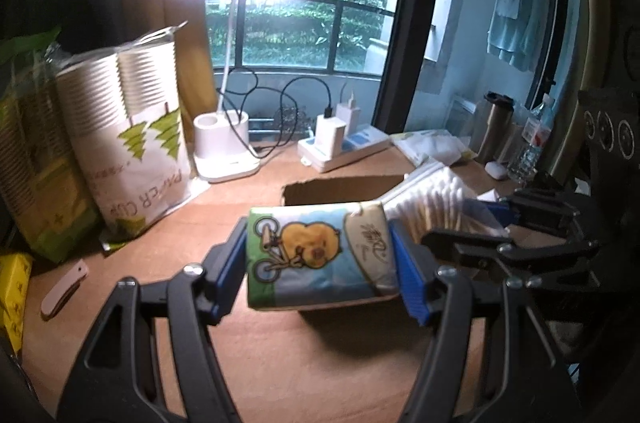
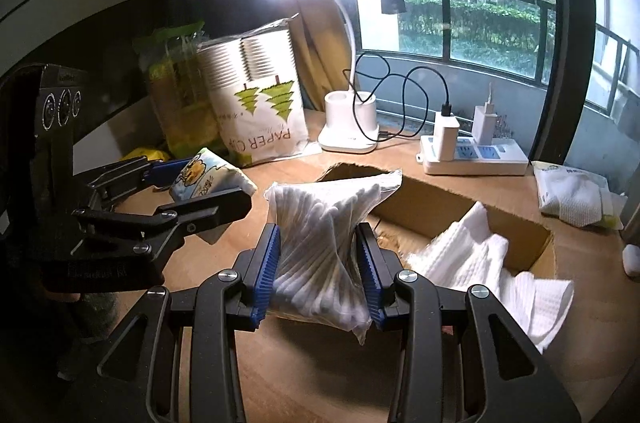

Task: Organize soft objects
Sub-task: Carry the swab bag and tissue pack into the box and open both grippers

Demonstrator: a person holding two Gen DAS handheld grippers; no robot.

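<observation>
My left gripper (image 1: 320,259) is shut on a small tissue pack (image 1: 316,255) printed with a cartoon bear on a bicycle, held above the brown table. It also shows in the right wrist view (image 2: 208,179), left of the box. My right gripper (image 2: 320,275) is shut on a clear bag of cotton swabs (image 2: 320,243), held at the near left edge of the open cardboard box (image 2: 440,199). The swab bag shows in the left wrist view (image 1: 432,203) too. Folded white paper towels (image 2: 492,271) lie in the box.
A lit white desk lamp (image 2: 352,127) and a power strip with chargers (image 2: 476,151) stand behind the box. Paper cup bags (image 2: 256,103) stand at the back left. A tissue packet (image 2: 572,195) lies right of the box. A pink folded knife (image 1: 64,289) lies at the left.
</observation>
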